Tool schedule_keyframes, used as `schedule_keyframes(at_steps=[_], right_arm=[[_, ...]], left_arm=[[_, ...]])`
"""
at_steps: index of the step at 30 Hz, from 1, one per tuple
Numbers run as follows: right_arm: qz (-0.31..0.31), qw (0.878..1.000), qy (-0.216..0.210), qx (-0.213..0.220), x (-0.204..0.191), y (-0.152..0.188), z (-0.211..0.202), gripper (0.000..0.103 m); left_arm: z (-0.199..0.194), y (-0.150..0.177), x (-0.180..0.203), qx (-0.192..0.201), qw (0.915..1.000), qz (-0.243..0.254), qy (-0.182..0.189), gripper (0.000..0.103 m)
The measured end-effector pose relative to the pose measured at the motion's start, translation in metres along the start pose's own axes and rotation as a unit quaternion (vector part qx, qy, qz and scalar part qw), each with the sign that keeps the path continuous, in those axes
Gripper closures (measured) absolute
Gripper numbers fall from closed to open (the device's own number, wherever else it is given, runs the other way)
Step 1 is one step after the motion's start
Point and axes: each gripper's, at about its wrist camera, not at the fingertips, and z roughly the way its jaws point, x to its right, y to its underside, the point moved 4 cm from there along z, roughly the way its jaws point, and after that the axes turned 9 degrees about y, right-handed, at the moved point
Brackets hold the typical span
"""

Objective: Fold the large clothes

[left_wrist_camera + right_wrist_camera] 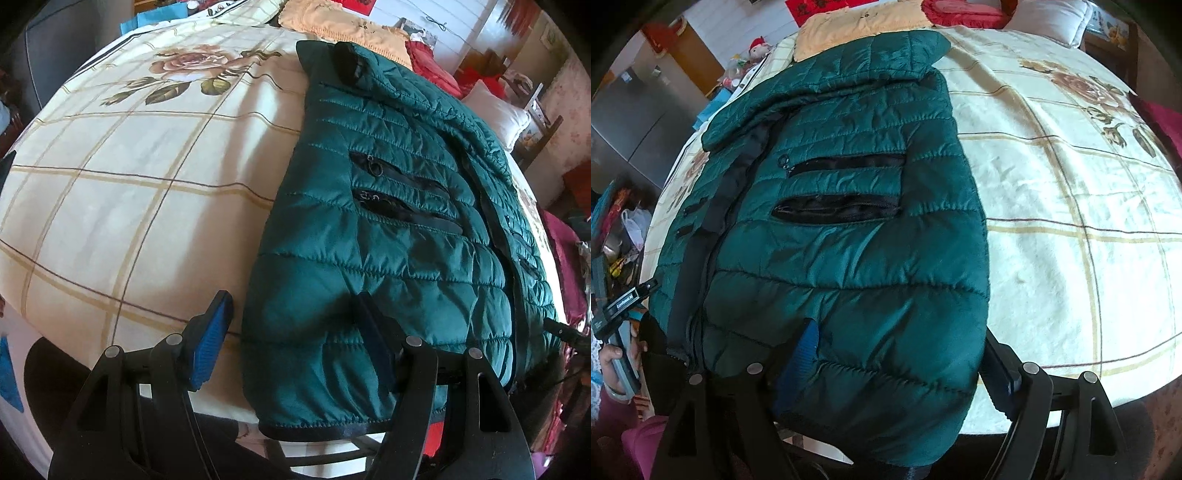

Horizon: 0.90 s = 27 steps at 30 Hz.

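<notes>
The green quilted jacket [388, 229] lies flat on the bed w/ its hem toward me, hanging a bit past the mattress edge, hood end away from me by the pillows.

My left gripper [295, 339] is spread wide at the hem corner. One blue pad [210, 343] sits off the fabric, over bare bedspread [122, 192]; the other finger is pressed against the jacket, partly sunk in the puffy fabric. Nothing clamped.

My right gripper [905, 369] is also spread wide, straddling the other hem corner. One blue-padded finger [805, 350] pokes out from under a fold of fabric, the other lies along the jacket's outer edge, so fabric sits between them but isn't pinched.

In the right wrist view I can see my left hand [613, 358] on its gripper handle at the far left, near the jacket's zipper side.

Around it: cream checked bedspread w/ rose print, well clear on both sides of the jacket. Orange blanket [332, 22] touches or sits just beyond the hood end; can't tell which. Red cushion [964, 11] and white pillow [1052, 18] at the headboard end. Grey cabinet [631, 122] and cluttered bags, incl. a white plastic bag [635, 229], beside the bed.
</notes>
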Motion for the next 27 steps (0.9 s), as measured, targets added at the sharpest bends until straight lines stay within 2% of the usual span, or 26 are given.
schedule_keyframes(at_steps=[4, 12, 16, 20, 23, 25, 27], right_arm=[[-0.005, 1.000, -0.004, -0.005, -0.002, 0.001, 0.001, 0.021], [-0.010, 0.999, -0.033, -0.022, -0.008, 0.011, 0.001, 0.021], [-0.005, 0.999, -0.040, -0.026, -0.007, 0.009, 0.002, 0.021], [-0.006, 0.999, -0.045, -0.030, -0.006, 0.006, 0.001, 0.021], [-0.007, 0.999, -0.044, -0.030, -0.006, 0.004, 0.001, 0.021], [-0.002, 0.998, -0.050, -0.031, -0.006, 0.002, 0.001, 0.021], [-0.001, 0.998, -0.052, -0.032, -0.006, 0.001, 0.001, 0.021]], left_arm=[[0.001, 0.002, -0.003, 0.000, 0.9998, -0.013, 0.015, 0.035], [-0.001, 0.007, 0.000, -0.016, 0.9994, 0.019, 0.024, 0.034], [-0.001, 0.005, -0.001, -0.028, 0.9991, 0.006, 0.031, 0.033], [-0.005, 0.002, -0.011, -0.021, 0.9981, -0.034, 0.048, 0.033], [-0.004, 0.003, -0.007, -0.022, 0.9988, -0.024, 0.038, 0.033], [-0.002, 0.004, -0.001, -0.029, 0.9991, -0.005, 0.030, 0.027], [0.000, 0.005, 0.003, -0.032, 0.9992, 0.006, 0.021, 0.025]])
